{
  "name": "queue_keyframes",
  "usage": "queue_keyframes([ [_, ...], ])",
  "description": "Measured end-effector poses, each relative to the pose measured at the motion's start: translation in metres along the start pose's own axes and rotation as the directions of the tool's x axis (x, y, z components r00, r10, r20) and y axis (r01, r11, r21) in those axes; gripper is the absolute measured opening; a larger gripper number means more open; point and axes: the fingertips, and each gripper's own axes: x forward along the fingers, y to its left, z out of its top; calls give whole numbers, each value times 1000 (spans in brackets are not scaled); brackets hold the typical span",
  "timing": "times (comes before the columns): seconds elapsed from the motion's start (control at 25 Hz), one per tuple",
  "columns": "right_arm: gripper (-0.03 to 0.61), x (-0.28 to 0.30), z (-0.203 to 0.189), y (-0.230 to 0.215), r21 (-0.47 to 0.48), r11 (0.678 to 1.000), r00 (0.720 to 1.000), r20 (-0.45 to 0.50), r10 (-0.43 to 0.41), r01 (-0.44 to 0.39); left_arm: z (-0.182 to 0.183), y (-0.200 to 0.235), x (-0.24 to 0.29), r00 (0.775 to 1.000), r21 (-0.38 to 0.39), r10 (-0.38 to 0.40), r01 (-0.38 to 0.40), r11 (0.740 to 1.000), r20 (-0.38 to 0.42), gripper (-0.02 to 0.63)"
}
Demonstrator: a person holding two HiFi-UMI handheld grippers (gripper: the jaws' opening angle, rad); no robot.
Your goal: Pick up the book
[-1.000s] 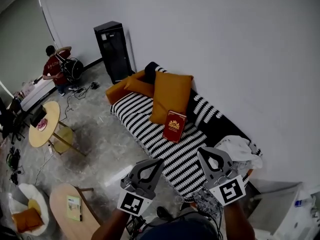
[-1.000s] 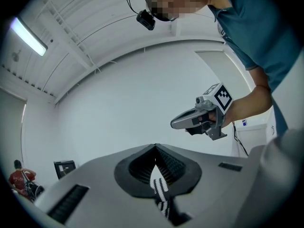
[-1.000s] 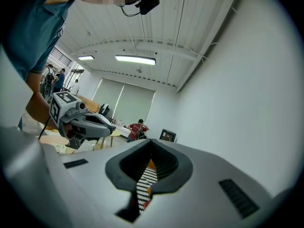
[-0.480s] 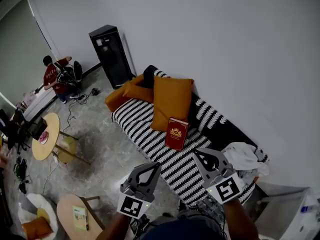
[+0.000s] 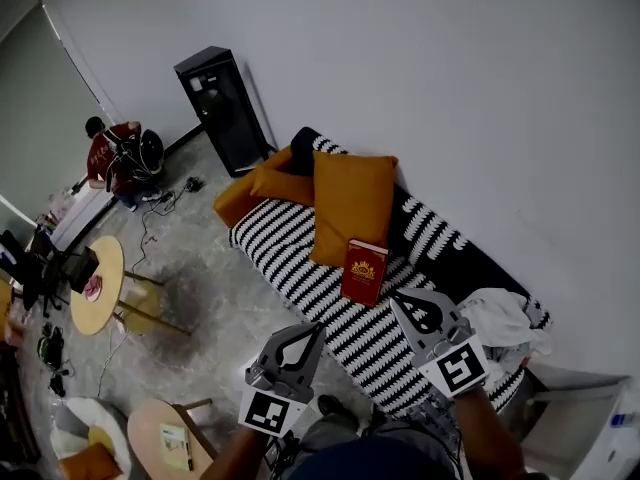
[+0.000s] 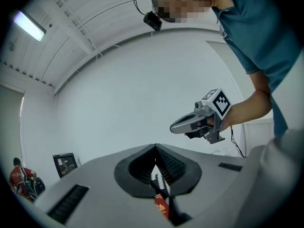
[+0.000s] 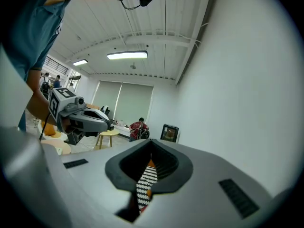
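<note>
Centre frame, a striped sofa (image 5: 285, 253) stands against a white wall (image 5: 450, 68). The book (image 5: 364, 272) is just below an orange cushion (image 5: 350, 203). At lower centre, your left gripper (image 5: 316, 329) and right gripper (image 5: 397, 298) are both clenched and empty.

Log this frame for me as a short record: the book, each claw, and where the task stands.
book: red, on the striped sofa, in front of the large orange cushion
left claw: shut, empty, held in the air apart from the book
right claw: shut, empty, nearer the book, not touching it
task status: book not yet picked up
bystander: person crouched by the far wall
</note>
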Motion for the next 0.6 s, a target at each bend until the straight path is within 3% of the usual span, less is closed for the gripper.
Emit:
queue_keyframes([
  [0.36, 14, 58, 9, 10, 30, 998, 998, -30, -58, 59, -22, 64, -19, 998, -14, -34, 35, 999, 62, 5],
  [0.6, 14, 91, -9, 10, 32, 998, 997, -64, -46, 48, -46, 81, -18, 997, -30, -69, 70, 997, 36, 5],
])
